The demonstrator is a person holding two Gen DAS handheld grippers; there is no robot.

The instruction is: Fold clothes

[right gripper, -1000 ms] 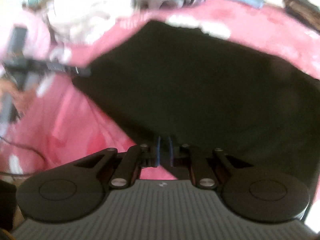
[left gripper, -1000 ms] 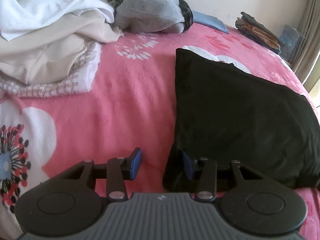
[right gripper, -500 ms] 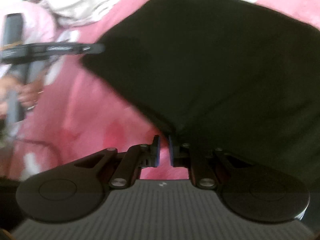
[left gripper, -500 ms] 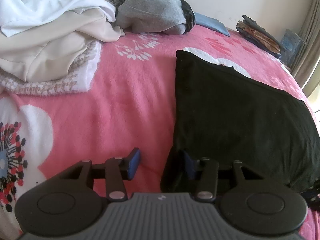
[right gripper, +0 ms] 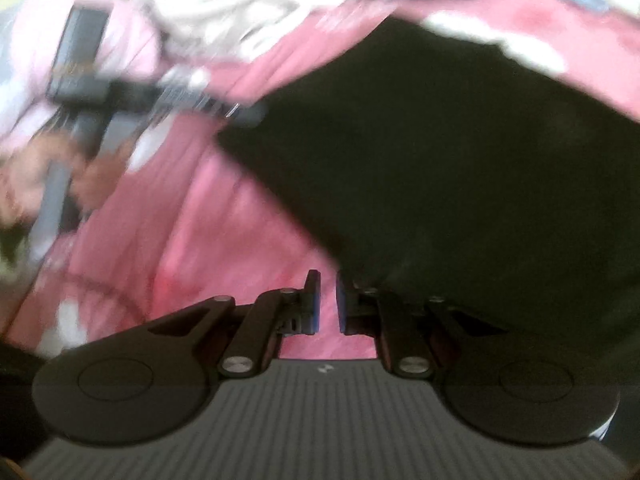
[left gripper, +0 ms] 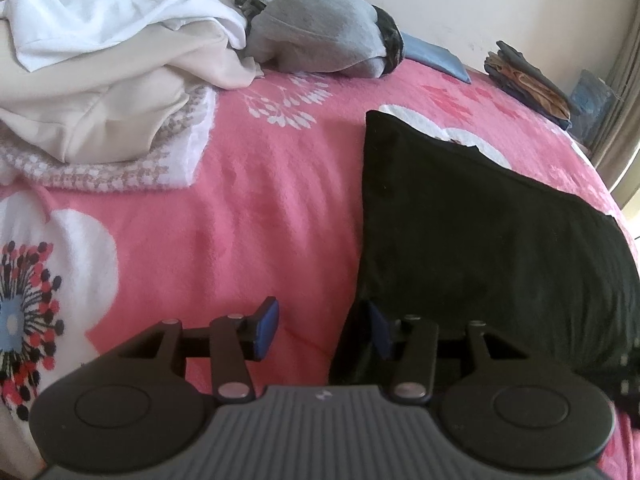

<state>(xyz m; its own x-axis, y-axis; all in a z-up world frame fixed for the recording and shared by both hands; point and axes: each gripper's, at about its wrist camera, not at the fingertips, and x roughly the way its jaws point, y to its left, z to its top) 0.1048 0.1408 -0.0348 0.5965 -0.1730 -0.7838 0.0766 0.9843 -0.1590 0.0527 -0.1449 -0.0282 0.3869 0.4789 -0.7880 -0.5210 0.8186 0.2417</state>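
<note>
Soft daylight, left view sharp, right view motion-blurred, fisheye bending at edges

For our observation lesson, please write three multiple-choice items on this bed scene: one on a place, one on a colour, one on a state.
1. In the left wrist view, the pile of pale clothes lies where from the black garment? A on it; B to its left; C under it.
2. The blanket is mainly: A blue; B green; C pink.
3. The left gripper is: A open; B shut; C clamped on a sock.
B, bare blanket lies between them; C, pink with white flowers; A, its pads stand well apart.
</note>
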